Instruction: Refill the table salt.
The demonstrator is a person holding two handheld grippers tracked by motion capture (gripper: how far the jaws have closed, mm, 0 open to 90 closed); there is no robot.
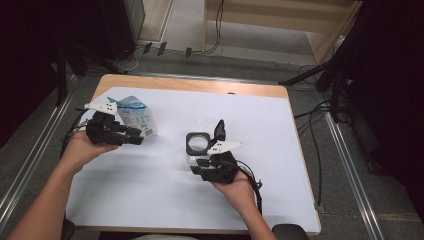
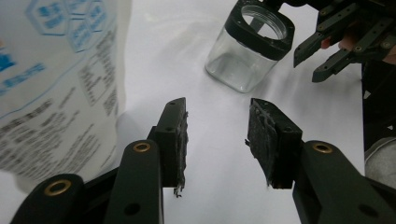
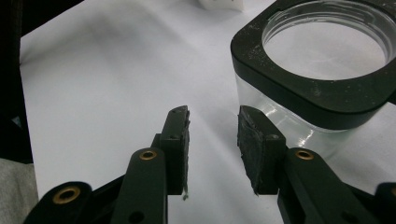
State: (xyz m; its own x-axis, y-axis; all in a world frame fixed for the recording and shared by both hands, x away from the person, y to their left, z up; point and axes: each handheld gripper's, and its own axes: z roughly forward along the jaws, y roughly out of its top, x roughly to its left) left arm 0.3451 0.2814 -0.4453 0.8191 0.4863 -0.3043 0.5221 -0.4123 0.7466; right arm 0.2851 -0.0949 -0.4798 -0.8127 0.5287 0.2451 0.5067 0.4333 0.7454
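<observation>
Both grippers, left (image 2: 217, 140) and right (image 3: 214, 140), gape empty, the clear jar (image 1: 198, 145) mid-table just beside the right one: likely rigid, slippery, breakable, best gripped at its black collar (image 3: 299, 88).

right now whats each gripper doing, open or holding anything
Left gripper: open, empty, beside the pouch.
Right gripper: open, empty, next to the clear jar.

The white surface (image 1: 165, 190) is brightly lit from above, while the room around it falls into deep shadow. Close-up views are soft; the printed bag (image 2: 56, 84) is blurred, and the glass jar (image 2: 247, 46) shows faint glare.
</observation>
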